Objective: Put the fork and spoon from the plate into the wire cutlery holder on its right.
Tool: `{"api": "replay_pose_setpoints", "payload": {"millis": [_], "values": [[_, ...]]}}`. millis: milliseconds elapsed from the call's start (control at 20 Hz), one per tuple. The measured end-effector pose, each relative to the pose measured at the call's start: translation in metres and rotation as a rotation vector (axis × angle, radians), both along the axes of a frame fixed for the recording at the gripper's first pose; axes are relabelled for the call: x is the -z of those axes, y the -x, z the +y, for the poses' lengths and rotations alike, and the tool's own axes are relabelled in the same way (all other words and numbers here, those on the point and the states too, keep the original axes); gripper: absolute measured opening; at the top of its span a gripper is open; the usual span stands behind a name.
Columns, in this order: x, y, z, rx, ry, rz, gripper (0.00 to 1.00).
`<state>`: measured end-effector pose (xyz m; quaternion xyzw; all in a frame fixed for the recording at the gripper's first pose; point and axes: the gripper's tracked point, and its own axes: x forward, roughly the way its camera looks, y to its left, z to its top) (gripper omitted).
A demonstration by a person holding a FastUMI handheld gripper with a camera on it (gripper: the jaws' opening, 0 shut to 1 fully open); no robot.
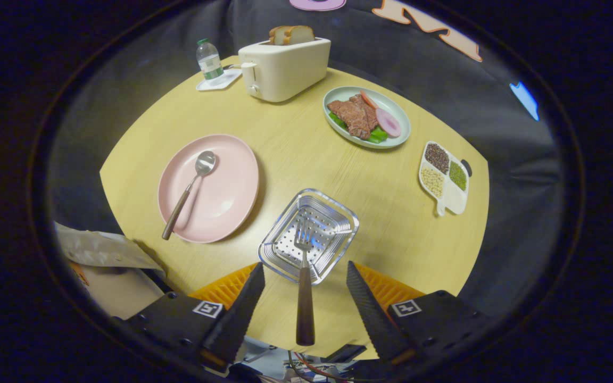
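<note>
A spoon [189,191] with a brown handle lies on the pink plate [226,186], bowl away from me, its handle end hanging over the plate's near rim. To the plate's right stands the wire cutlery holder [346,221], shiny and square. The fork [304,276] rests with its tines inside the holder and its brown handle pointing back toward me. My gripper [304,272] hovers above the holder's near side, open. The fork's handle lies in the wide gap between the two black fingers [242,308], and neither finger touches it.
The round wooden table [296,154] also carries a cream toaster [282,66] holding bread, a water bottle [209,59] on a small tray, an oval plate of meat and vegetables [366,117], and a divided dish of beans [444,178] at the right. A crumpled bag [99,247] lies off the table's left.
</note>
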<state>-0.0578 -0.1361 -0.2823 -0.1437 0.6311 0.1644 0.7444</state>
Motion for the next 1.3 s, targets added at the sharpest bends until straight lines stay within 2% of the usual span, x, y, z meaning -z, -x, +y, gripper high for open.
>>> {"api": "replay_pose_setpoints", "payload": {"millis": [300,600,950,1050,1300], "values": [[-0.023,-0.009,0.023,0.096,-0.07,-0.172,0.99],[-0.048,-0.021,0.069,0.114,-0.138,-0.41,1.0],[-0.058,-0.023,0.126,0.208,-0.241,-0.577,1.0],[-0.055,-0.022,0.135,0.23,-0.234,-0.613,1.0],[-0.037,-0.014,0.168,0.234,-0.249,-0.635,0.99]]}}
